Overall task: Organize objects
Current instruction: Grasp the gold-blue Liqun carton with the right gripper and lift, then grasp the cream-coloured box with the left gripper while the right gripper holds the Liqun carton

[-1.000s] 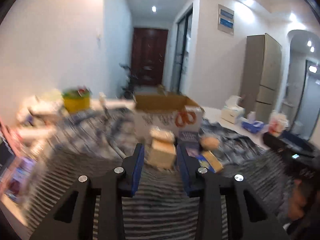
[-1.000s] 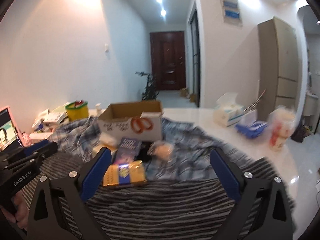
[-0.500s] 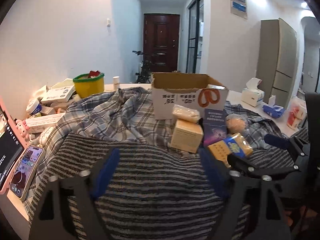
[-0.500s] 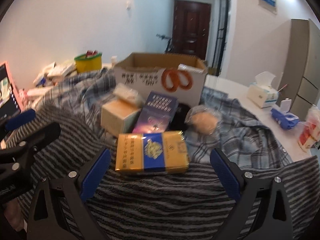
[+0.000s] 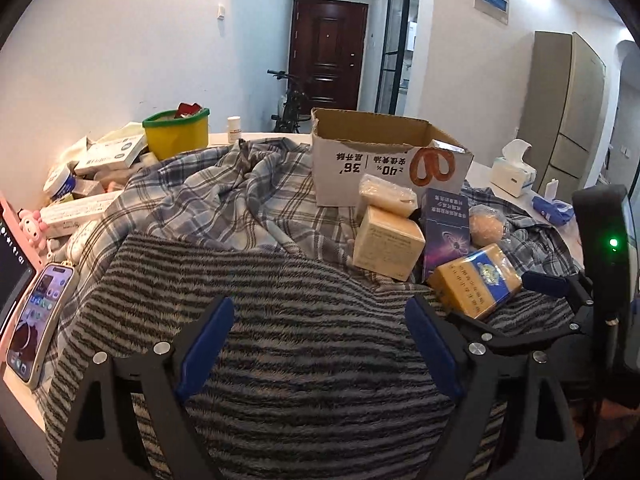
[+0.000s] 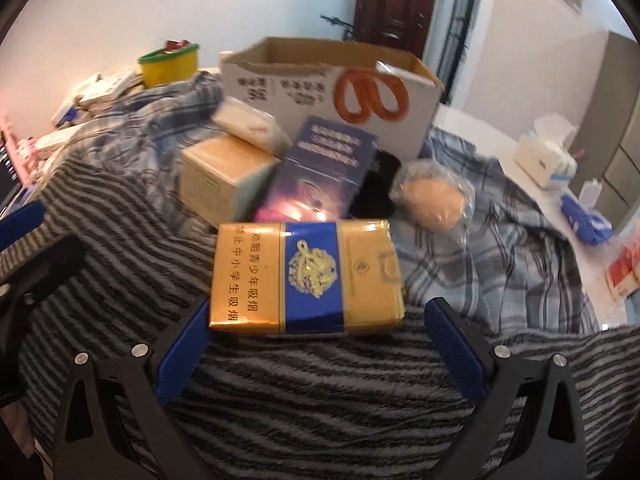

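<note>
Right gripper [image 6: 316, 350] fingers spread, empty; gold-blue carton [image 6: 306, 278] lies on striped blanket [image 6: 320, 400], 12 o'clock of them; straddle short ends squarely before closing; left gripper [image 5: 320, 344] fingers wide, empty.

Left tongs [image 5: 320, 344] sprang wide — right tongs [image 6: 320, 344] neared carton [image 6: 306, 276].

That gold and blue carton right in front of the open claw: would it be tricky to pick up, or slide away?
The gold and blue carton looks boxy and stiff, so it should keep its shape when squeezed. Its glossy wrap catches the light, so it may be slippery between the pads. It lies flat on the fuzzy striped blanket, so it probably won't roll, though a push might drag the cloth.
</note>
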{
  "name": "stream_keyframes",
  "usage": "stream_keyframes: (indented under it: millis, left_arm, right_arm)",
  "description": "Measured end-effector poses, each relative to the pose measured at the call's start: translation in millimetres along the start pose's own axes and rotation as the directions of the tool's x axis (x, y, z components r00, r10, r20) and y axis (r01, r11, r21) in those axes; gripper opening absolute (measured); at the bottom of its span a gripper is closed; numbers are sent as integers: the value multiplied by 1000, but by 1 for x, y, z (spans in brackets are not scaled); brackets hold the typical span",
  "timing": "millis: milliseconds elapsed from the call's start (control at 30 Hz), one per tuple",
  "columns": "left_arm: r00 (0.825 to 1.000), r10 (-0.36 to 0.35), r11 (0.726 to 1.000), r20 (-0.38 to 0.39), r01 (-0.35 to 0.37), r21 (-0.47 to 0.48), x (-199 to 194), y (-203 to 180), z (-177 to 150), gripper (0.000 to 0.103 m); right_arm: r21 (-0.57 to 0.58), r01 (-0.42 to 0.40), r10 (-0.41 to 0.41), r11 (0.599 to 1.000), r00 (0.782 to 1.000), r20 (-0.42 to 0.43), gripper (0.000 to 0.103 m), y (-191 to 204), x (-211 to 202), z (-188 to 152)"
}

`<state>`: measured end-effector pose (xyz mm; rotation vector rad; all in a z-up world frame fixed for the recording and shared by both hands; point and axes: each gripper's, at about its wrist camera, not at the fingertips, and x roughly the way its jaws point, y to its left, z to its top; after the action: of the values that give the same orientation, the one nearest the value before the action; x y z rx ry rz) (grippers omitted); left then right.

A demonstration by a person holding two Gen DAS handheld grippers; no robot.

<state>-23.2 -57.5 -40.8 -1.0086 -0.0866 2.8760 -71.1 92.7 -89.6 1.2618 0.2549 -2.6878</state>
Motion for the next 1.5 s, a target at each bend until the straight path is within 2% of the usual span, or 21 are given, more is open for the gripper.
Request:
stream_keyframes:
  millis: [67,100,133,267,400,500,600,700,733,767,833,967,1033,1133,1200,1333,1500]
  left_arm:
    - [1000,1,1000,3,-1,0,-1,1,0,89]
    - [1000,7,1000,6,-7,1,-2,1,0,89]
    - [1000,15,1000,10,-15,3,-3,1,0,89]
    - [999,27,1000,17,-27,5,-6,-1,1,89]
    - [999,-39,999,-26,39,9,-7,-6,6,89]
    - [998,-59,998,-3,58,-7,-13,-8,12,89]
    - [999,-47,999,27,47,1,-18,-12,20,89]
    - [997,4,999,83,-7,36,-16,-17,31,89]
    - [996,46,998,79,-49,39,-13,-19,35,89]
    - [995,58,997,79,-61,36,-11,-19,39,89]
    - [994,14,999,105,-19,47,-13,-20,47,89]
    - [980,30,990,195,-56,127,-16,-37,48,89]
    - [984,15,988,177,-42,150,-11,-42,47,89]
    - [994,-79,986,74,67,154,5,-46,48,89]
    - [994,-108,985,13,105,137,17,-47,50,89]
    - [997,-61,988,-50,68,142,40,-49,52,89]
    - [993,-84,980,-84,97,176,53,-54,55,89]
  right_arm:
    - [25,-21,21,999,1000,6,101,-4,0,0]
    - [31,-21,21,999,1000,18,89,-5,-3,-1]
    - [34,-16,15,999,999,30,86,-6,-6,-1]
    - [51,-17,13,999,995,94,86,-13,-22,-3]
    - [46,-5,-3,999,985,173,86,-25,-43,-1]
    - [79,10,-30,997,966,258,86,-40,-63,7]
    - [132,-5,-40,991,942,333,86,-57,-80,18]
    - [181,-37,-38,983,918,396,86,-72,-93,26]
    - [193,-43,-42,980,909,415,86,-75,-96,27]
    - [204,-45,-49,978,899,435,86,-77,-99,29]
    - [222,-36,-73,974,882,466,86,-80,-102,29]
    - [234,-14,-102,972,872,478,87,-82,-99,24]
    - [238,-14,-103,971,876,471,87,-85,-94,21]
    - [253,-17,-104,967,883,457,87,-90,-86,17]
    - [261,-20,-104,965,885,454,87,-93,-82,16]
    - [270,-36,-99,962,878,469,87,-92,-78,13]
    - [259,-26,-99,966,885,456,87,-89,-66,10]
